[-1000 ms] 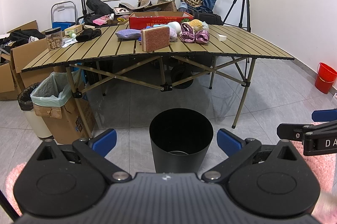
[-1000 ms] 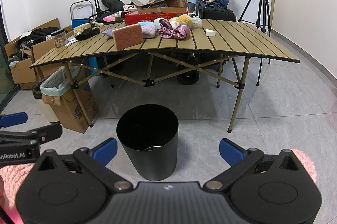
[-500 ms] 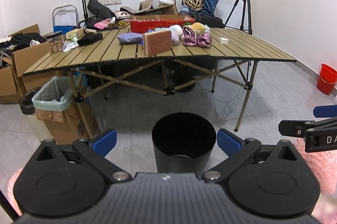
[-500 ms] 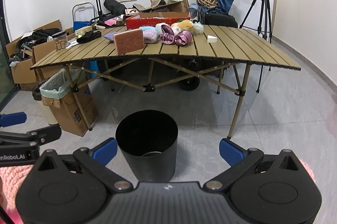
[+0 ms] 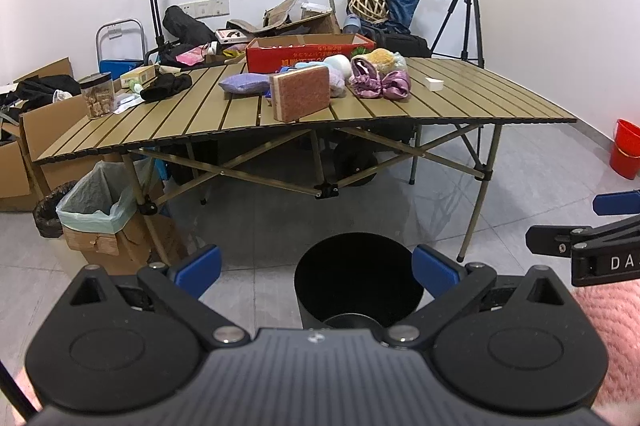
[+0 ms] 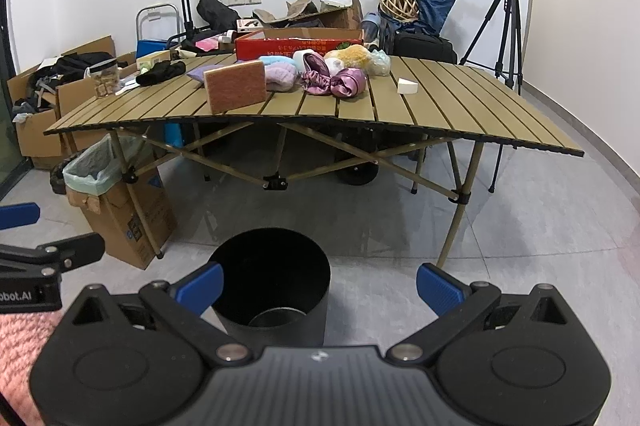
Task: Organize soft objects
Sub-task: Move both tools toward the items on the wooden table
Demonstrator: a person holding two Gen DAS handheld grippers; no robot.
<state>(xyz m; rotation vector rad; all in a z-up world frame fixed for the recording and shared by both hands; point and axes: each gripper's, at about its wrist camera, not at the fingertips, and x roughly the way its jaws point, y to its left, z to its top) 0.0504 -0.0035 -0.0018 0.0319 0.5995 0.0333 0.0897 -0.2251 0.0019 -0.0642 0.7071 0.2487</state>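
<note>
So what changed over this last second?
Both tools, left and right, tilted upward: the black bin slid lower in each view and the table sits lower too. Nothing was gripped or released. Both stay open and empty; the sponge and soft items unmoved.

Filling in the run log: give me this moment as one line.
left gripper: open, empty | right gripper: open, empty | black bin: on floor before table | soft items: on table

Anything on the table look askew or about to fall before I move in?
The pink sponge block stands on edge at the table front lip, unlike the soft pile lying flat behind it. A nudge might tip it toward the black bin below.
</note>
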